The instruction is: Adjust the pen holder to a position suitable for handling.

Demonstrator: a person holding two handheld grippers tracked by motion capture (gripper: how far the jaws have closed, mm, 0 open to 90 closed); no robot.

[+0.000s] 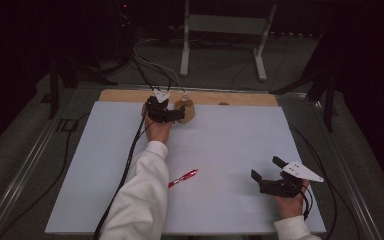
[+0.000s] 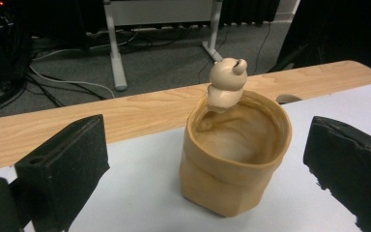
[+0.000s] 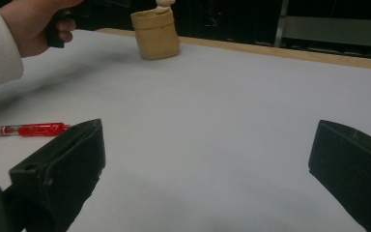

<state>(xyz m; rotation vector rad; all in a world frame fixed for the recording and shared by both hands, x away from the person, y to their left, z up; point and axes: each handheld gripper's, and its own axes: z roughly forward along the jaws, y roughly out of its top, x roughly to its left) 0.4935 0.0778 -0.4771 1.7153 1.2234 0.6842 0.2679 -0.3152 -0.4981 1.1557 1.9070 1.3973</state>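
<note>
At the far edge of the tabletop [image 1: 230, 150], a tan cup [image 1: 185, 110] stands upright on the white sheet, just in front of the bare wooden strip. It has a small figure [image 2: 227, 83] perched on its rim and appears empty inside. The left gripper [image 1: 179, 115] is reached out to it; in the left gripper view the cup [image 2: 234, 154] sits between the 2 jaws, which stand wide apart and touch neither side. Nothing is grasped.

Near the middle of the sheet, a red pen [image 1: 183, 178] lies flat, partly beside the person's left sleeve [image 1: 142, 200] and well apart from the cup. The right gripper [image 1: 265, 172] rests low at the near right corner, jaws spread and empty; its own view shows the pen [image 3: 24, 130] off to one side, untouched.

Assessment: the work appears to be at an early stage. The approach to the cup is made, but closing on it and lifting or moving it are not yet done. The pen is not yet handled. Whether the pen is meant for the cup cannot be told.
</note>
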